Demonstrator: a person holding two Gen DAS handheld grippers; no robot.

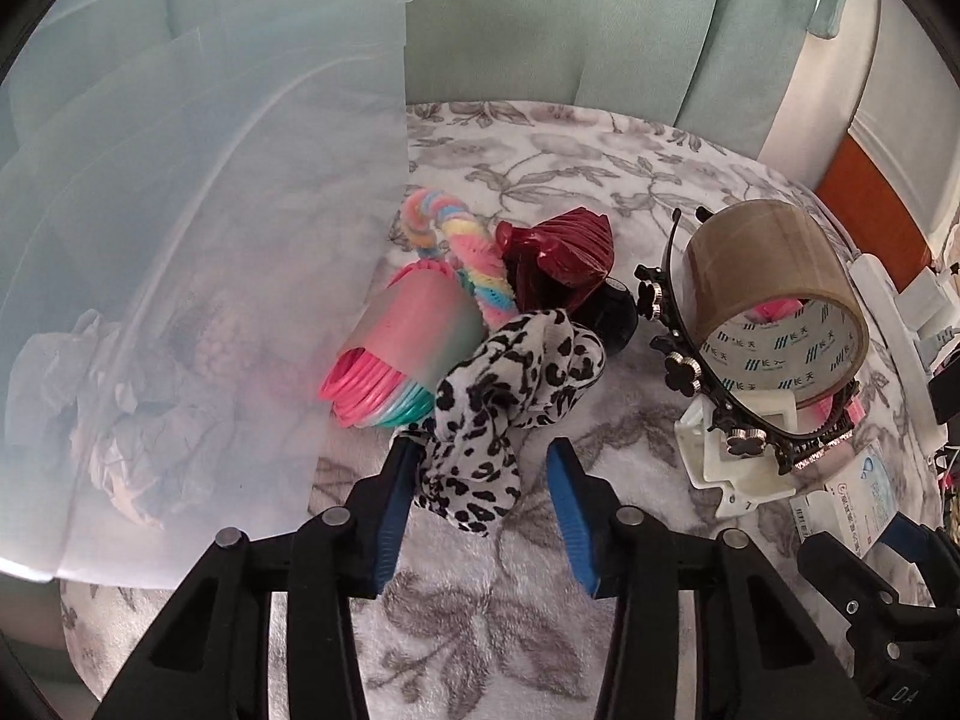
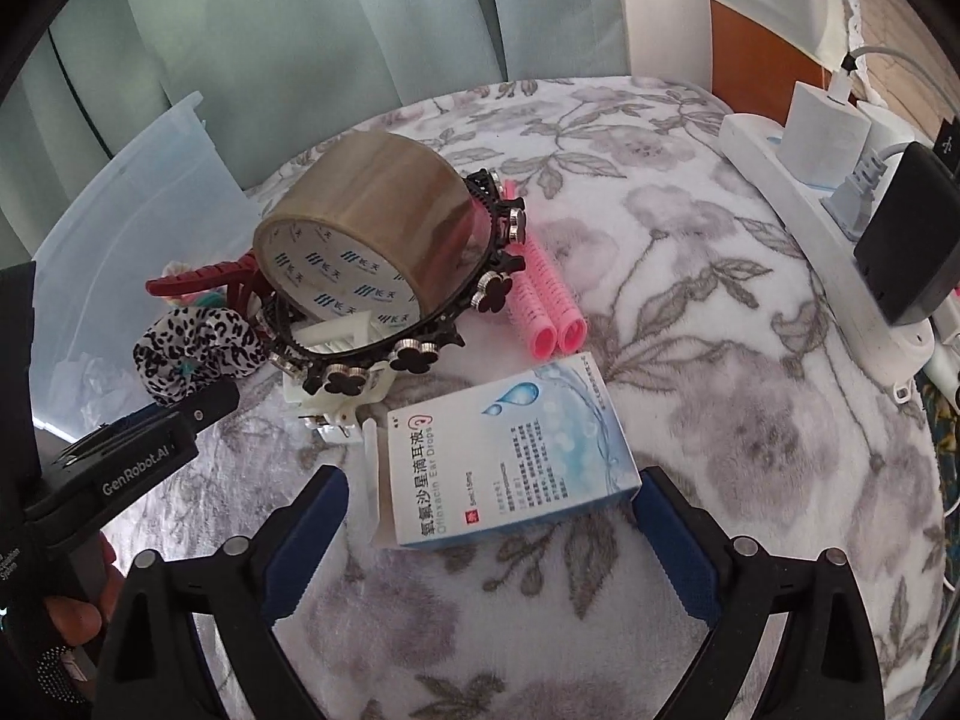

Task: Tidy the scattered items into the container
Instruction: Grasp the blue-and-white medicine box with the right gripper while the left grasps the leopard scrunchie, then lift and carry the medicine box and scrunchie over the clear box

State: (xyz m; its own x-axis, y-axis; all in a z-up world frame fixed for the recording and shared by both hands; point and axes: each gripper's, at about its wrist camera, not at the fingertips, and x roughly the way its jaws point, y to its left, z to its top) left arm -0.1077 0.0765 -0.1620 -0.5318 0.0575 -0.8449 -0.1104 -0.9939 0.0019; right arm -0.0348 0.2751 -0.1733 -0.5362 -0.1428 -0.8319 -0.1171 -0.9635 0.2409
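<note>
Leopard-print scrunchie [image 1: 510,396] is flanked by the spread fingers of the left gripper [image 1: 483,450], its lower fold touching the left pad; no long axis can be made out in the bunched fabric. Beyond it, the translucent container [image 1: 198,276] is cut off at the frame edge, its contents blurred. An ear-drops box [image 2: 504,456] lies lengthwise, pointing away, between the spread right gripper [image 2: 492,498].

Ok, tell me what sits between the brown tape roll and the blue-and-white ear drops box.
In the right wrist view, the black flower-studded headband and a white plastic piece lie between the brown tape roll and the blue-and-white ear drops box.
</note>
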